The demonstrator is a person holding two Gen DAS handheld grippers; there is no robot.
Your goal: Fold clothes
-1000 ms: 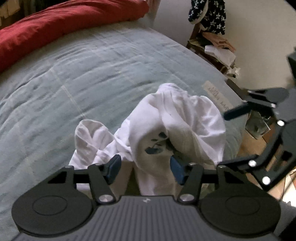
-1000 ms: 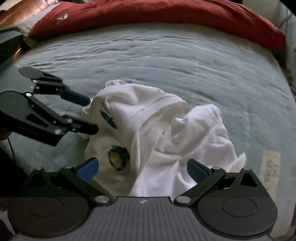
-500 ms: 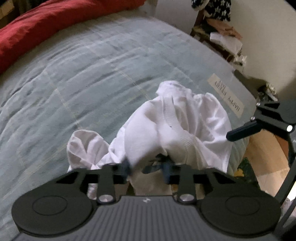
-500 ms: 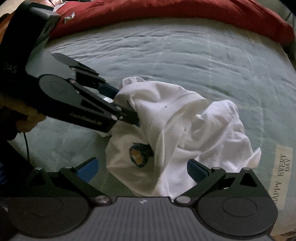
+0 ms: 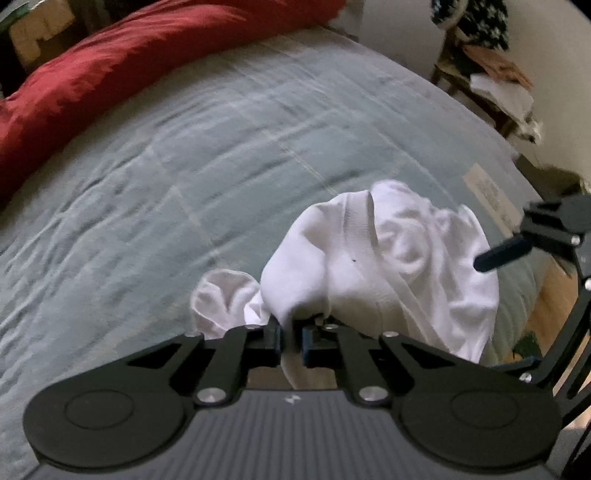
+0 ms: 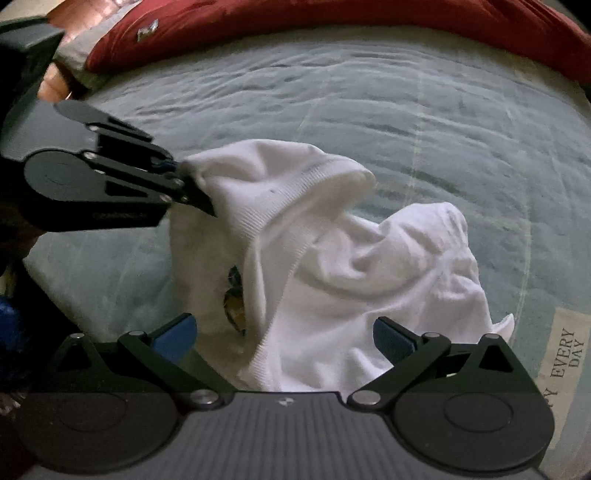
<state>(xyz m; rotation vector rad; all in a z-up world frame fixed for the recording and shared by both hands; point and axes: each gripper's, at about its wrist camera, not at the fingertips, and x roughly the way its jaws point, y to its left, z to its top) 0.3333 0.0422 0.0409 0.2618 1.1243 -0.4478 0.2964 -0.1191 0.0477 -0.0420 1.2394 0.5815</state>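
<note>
Left wrist view: left gripper (image 5: pixel 291 341) pinched a crumpled white shirt (image 5: pixel 388 266) on a blue-grey bed (image 5: pixel 184 166).
Its jaws were closing, pressed together on a fold of the cloth. Seen from the right wrist, the right gripper (image 6: pixel 284 334) hovered over the shirt's near edge, its 2 blue pads (image 6: pixel 173 332) wide apart and gripping nothing. A red duvet (image 6: pixel 332 18) lay along the bed's far side.
</note>
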